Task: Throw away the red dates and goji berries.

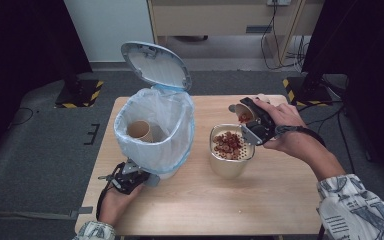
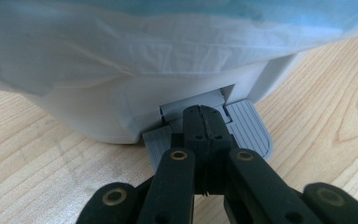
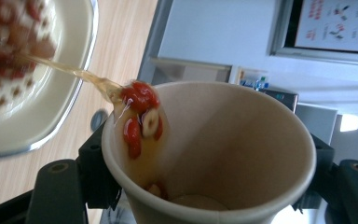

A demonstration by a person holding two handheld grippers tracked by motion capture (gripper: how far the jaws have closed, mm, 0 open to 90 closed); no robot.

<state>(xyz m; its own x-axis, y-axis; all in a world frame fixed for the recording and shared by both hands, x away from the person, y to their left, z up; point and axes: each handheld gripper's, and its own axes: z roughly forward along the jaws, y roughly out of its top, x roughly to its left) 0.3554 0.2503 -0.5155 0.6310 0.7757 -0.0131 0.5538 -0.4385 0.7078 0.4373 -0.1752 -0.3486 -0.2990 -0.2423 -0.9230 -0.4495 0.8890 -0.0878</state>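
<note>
The paper cup (image 3: 214,154) sits clamped between the jaws of the right hand-held gripper (image 1: 252,121), tipped over so its mouth hangs just above the strainer bowl (image 1: 231,150) that stands on the counter (image 1: 200,210) directly below and ahead of that gripper. It looks a light, thin-walled thing that will buckle under a hard squeeze, and its wet inside is probably slick, so a moderate hold across the middle of the wall, as now, seems the safest place to take it. A thread of amber liquid with red berries and pale seeds (image 3: 140,112) runs off the cup's lip; a few pieces cling to the inner wall, and the cup seems close to empty. The strainer bowl already holds a heap of the same red and pale bits over a perforated insert. The left hand-held gripper (image 2: 204,126) has its jaws closed tight on nothing, their tips pressing on the grey foot pedal (image 2: 249,128) of the pedal bin (image 1: 155,125) right in front of it; the lid (image 1: 155,65) stands up, and inside the pale blue liner lies another paper cup (image 1: 141,131).
</note>
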